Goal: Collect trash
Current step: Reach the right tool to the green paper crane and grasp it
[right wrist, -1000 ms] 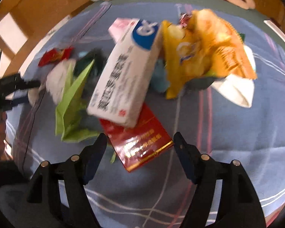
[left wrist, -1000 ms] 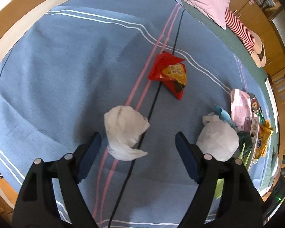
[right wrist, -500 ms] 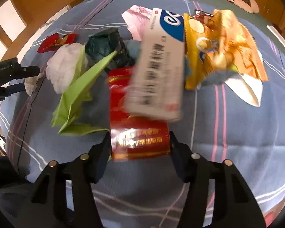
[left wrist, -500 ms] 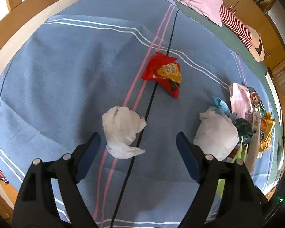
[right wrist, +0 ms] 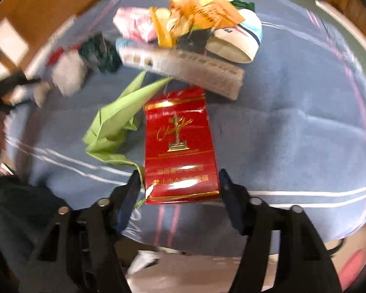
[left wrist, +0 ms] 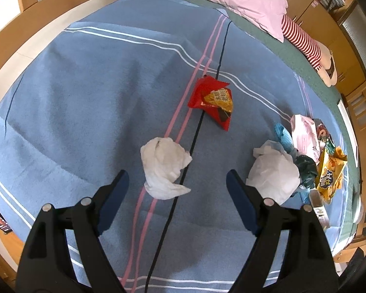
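Two pieces of trash matter most right now: a red cigarette pack (right wrist: 180,146) and a crumpled white tissue (left wrist: 164,168), both lying on the blue striped blanket (left wrist: 85,97) of a bed. The right gripper (right wrist: 178,183) has its fingers partly closed around the near end of the pack, one on each long edge; they look to be touching or almost touching it, though motion blur leaves it unclear whether the grip is firm. Just beside the pack on its left lies a folded green paper (right wrist: 117,124), and beyond it sits a loose heap with a long grey box (right wrist: 183,69), an orange snack bag (right wrist: 195,12) and a white paper cup (right wrist: 239,41) on its side. The left gripper (left wrist: 177,183) hovers with its fingers spread wide and empty, the tissue lying between and just ahead of the tips. Farther along the blanket is a red snack wrapper (left wrist: 213,101), apart from everything else, and off to the right a larger white wad (left wrist: 275,173) at the edge of the same heap. A pink pillow (left wrist: 246,2) rests at the far end of the bed. Judging by this, the step in hand is the pickup of the pack; next the right fingers need to squeeze fully and lift without snagging the green paper, while the left can drop onto the tissue and close.
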### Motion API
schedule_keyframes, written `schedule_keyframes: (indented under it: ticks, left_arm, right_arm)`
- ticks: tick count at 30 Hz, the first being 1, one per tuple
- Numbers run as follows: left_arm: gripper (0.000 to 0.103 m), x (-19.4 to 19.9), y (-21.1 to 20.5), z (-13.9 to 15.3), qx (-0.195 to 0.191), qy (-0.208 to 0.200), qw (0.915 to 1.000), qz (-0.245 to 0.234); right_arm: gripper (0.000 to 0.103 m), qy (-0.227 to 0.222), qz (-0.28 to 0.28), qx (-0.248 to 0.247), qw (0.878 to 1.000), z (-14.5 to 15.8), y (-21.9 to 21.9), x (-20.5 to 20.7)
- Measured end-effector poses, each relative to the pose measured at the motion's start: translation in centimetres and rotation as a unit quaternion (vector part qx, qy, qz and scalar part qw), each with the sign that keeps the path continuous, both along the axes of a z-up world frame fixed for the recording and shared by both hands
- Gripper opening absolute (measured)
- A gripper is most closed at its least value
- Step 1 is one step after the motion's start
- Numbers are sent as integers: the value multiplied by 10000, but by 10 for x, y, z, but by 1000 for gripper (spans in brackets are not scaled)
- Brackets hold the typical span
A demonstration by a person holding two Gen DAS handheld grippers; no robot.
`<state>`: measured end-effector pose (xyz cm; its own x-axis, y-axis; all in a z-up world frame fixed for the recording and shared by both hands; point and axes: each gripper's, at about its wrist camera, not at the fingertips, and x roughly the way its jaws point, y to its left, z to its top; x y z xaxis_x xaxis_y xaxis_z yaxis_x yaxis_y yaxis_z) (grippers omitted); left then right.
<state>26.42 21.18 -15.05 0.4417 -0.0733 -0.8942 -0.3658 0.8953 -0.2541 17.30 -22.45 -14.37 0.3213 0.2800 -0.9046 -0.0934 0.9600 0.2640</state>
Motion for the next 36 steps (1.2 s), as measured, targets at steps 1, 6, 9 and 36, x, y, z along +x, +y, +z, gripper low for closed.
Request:
schedule_keyframes:
  ticks: [1, 6, 9, 36]
  left_arm:
    - [82, 0, 0, 0, -26, 6, 10000, 10]
    - [82, 1, -6, -1, 14, 24, 10000, -70]
    - [82, 1, -6, 1, 109, 5, 9999, -95]
    - [74, -3, 40, 3, -963, -288, 9941, 411]
  right_arm:
    - [68, -29, -94, 98, 9999, 4, -10, -1]
    - [68, -322, -485, 386, 9976, 16, -7, 23]
    - [68, -191, -697, -82, 9974, 15, 16, 46]
    - [24, -283, 300, 295, 9987, 11, 130, 31]
